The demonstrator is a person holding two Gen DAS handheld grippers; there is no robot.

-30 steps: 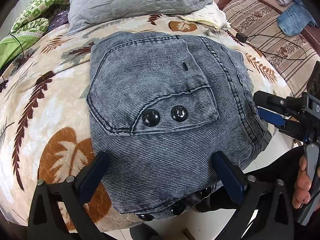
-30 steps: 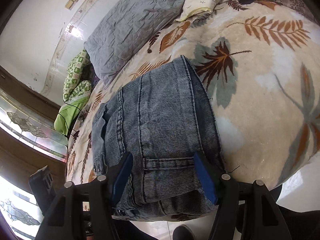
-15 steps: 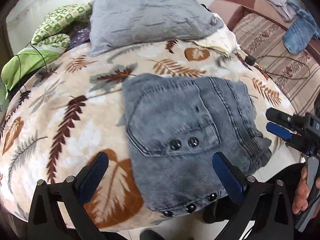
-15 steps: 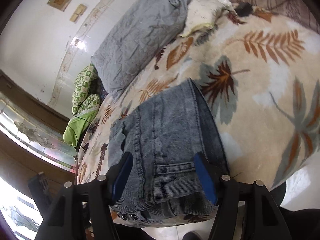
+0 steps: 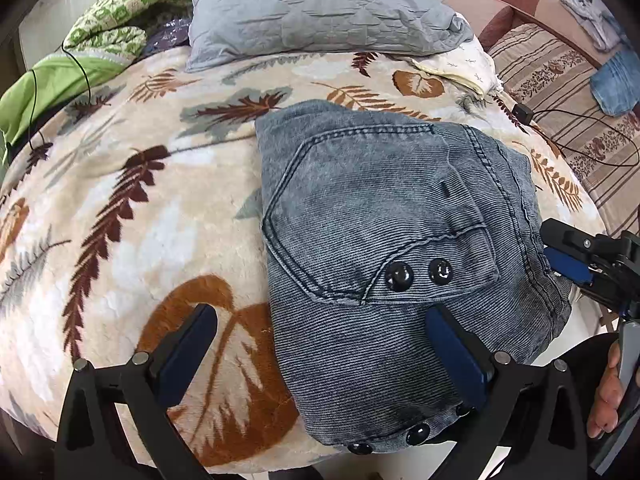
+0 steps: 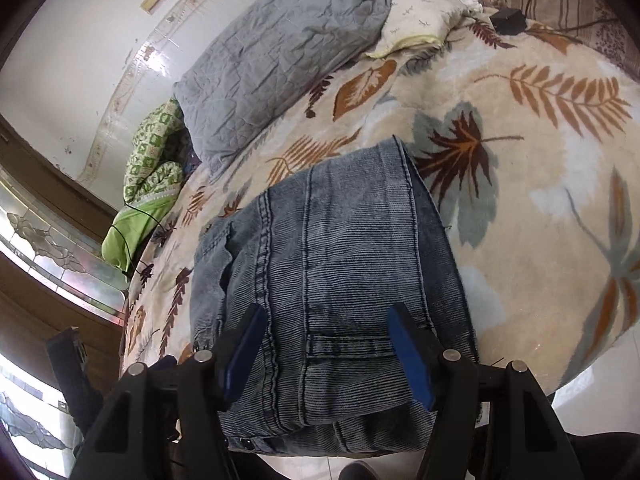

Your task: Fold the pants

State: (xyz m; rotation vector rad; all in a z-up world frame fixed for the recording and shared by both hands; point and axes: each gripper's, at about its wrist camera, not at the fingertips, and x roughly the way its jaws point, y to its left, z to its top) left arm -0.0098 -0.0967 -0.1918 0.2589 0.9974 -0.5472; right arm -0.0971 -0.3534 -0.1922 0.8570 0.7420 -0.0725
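Observation:
The grey-blue denim pants point(image 5: 392, 240) lie folded into a compact bundle near the front edge of the leaf-print blanket point(image 5: 120, 208), back pocket with two black snaps facing up. They also show in the right wrist view point(image 6: 340, 264). My left gripper point(image 5: 320, 344) is open and empty, spanning the bundle's left edge just above it. My right gripper point(image 6: 326, 356) is open and empty over the bundle's near right end; it also shows in the left wrist view point(image 5: 576, 264) beside the pants.
A grey pillow point(image 5: 312, 4) and a cream pillow point(image 5: 460, 68) lie at the back of the bed. A green quilt point(image 5: 80, 52) with a black cable is at the back left. A striped sofa point(image 5: 568, 80) with clothes and a cable stands right.
My left gripper pulled back and up from the pants, then came closer again, shifted left. My right gripper stayed open over the bundle's end, moving little.

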